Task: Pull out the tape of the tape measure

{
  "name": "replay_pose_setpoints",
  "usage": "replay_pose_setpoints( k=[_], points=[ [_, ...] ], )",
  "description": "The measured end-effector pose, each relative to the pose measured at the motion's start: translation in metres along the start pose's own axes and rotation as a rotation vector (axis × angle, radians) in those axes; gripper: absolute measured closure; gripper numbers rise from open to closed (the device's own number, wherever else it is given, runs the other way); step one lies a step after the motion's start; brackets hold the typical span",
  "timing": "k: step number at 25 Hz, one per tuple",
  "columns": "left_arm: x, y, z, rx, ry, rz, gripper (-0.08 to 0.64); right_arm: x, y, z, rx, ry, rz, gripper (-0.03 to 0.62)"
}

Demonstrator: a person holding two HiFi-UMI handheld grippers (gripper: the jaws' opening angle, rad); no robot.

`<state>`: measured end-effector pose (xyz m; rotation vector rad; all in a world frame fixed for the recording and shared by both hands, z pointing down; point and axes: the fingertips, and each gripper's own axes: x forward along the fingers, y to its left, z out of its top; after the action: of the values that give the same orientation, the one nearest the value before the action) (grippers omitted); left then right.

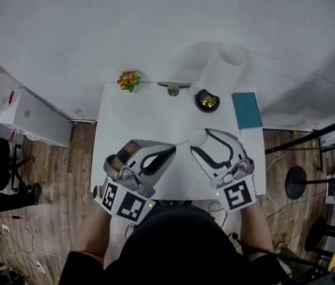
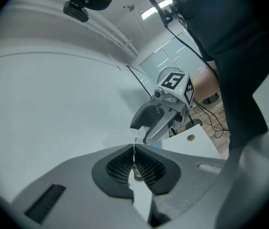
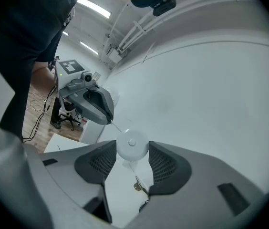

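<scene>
Over the near edge of the table (image 1: 138,114), the right gripper (image 3: 132,152) clasps the round white tape measure (image 1: 198,138) and the left gripper (image 1: 171,149) is clenched on the tape (image 2: 134,152), only a short stretch drawn, so most pulling seems left.

A lab or test studio is indicated by black stands (image 1: 310,136) and loose cables (image 2: 216,124) on wooden floor (image 1: 277,159) right of the jaws of the right gripper (image 1: 199,139).
</scene>
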<state>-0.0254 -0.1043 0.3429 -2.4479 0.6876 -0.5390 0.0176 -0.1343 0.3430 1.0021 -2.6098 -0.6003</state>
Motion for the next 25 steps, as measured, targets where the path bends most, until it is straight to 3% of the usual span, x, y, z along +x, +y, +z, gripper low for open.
replay_pose_setpoints(
  k=[5, 9, 14, 25],
  points=[
    [-0.007, 0.006, -0.004, -0.001, 0.013, 0.023, 0.549, -0.004, -0.012, 0.0, 0.012, -0.012, -0.044, 0.373],
    [-0.013, 0.014, -0.009, -0.022, 0.018, 0.044, 0.549, -0.017, -0.021, -0.029, 0.158, 0.135, -0.086, 0.373],
    [-0.019, 0.021, -0.015, -0.048, 0.015, 0.06, 0.549, -0.016, -0.027, -0.033, 0.164, 0.147, -0.099, 0.373],
    [-0.023, 0.027, -0.018, -0.03, 0.027, 0.092, 0.549, -0.014, -0.025, -0.032, 0.167, 0.147, -0.103, 0.373]
  ],
)
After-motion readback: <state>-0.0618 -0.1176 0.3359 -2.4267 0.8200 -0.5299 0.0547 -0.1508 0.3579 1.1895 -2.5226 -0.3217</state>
